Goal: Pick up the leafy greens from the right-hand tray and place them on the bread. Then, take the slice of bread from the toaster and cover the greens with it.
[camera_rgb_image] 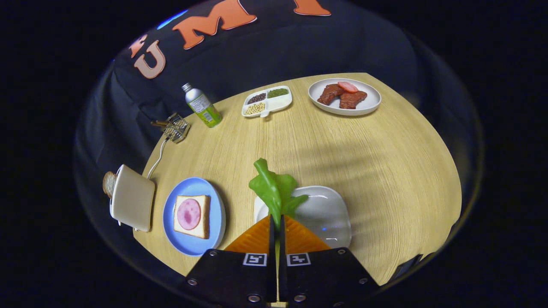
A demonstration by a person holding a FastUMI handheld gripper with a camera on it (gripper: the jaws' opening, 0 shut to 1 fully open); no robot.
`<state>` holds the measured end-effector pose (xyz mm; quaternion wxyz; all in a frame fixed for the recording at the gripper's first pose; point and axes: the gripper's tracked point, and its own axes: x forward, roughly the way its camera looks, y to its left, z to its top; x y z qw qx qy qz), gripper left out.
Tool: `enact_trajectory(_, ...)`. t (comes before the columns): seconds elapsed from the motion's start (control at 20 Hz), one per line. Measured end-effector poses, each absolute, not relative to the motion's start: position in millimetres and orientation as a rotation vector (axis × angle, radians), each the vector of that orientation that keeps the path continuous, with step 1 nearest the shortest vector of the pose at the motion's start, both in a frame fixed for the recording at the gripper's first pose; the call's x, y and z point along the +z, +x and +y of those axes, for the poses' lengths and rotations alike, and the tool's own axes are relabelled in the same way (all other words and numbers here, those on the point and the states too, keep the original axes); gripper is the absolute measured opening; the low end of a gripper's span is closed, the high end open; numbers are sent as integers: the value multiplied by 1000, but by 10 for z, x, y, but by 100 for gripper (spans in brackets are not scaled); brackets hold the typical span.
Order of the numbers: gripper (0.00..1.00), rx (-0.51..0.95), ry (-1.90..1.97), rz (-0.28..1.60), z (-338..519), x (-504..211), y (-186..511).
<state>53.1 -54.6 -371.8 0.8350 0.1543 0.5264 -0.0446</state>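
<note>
Gripper [277,224] fingers pinch closed on the leafy greens [274,188] — held above the white tray [329,214], apparently for carrying to the ham-topped bread [192,216] on the blue plate [216,205] just beside that tray.

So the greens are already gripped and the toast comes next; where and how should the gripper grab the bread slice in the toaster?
Take the bread slice by the crusty edge that sticks out of the toaster slot, coming along the slot axis with one finger on each flat face. Only that edge is exposed; the rest sits inside. The gripper is currently shut on the leafy greens.
</note>
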Motion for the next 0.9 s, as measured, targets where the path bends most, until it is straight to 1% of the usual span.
enact_trajectory(0.5,2,18,290,1056,28,-3405,702)
enact_trajectory(0.9,3,109,252,1064,604,-3456,847)
